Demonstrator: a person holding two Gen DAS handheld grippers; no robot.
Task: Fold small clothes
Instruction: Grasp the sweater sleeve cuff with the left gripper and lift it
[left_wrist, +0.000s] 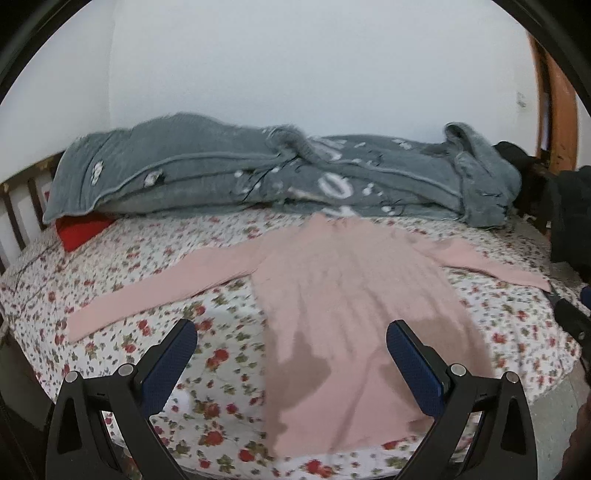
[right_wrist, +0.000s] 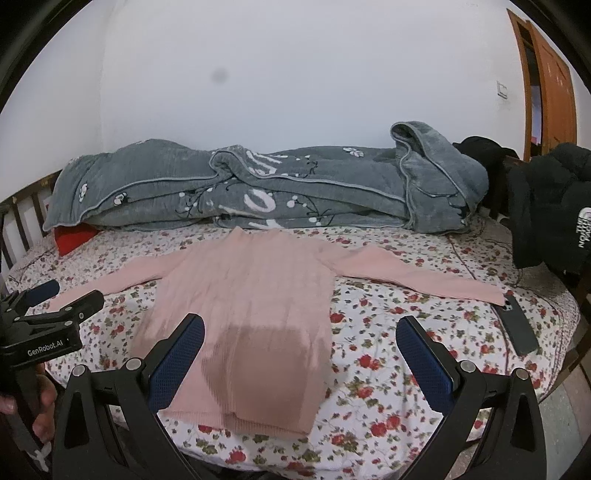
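Note:
A pink ribbed sweater (left_wrist: 343, 291) lies flat on the floral bedsheet (left_wrist: 155, 258), body toward me, both sleeves spread out left and right. It also shows in the right wrist view (right_wrist: 251, 295). My left gripper (left_wrist: 291, 332) is open and empty, hovering above the sweater's lower left edge. My right gripper (right_wrist: 301, 326) is open and empty above the sweater's hem and lower right side. The left gripper (right_wrist: 70, 297) also shows at the left of the right wrist view, near the left sleeve's end.
A bunched grey blanket (right_wrist: 258, 192) lies along the far side of the bed. A red cushion (right_wrist: 74, 236) peeks from under it at the left. A black phone (right_wrist: 517, 326) lies by the right sleeve's cuff. A black jacket (right_wrist: 546, 206) hangs at the right.

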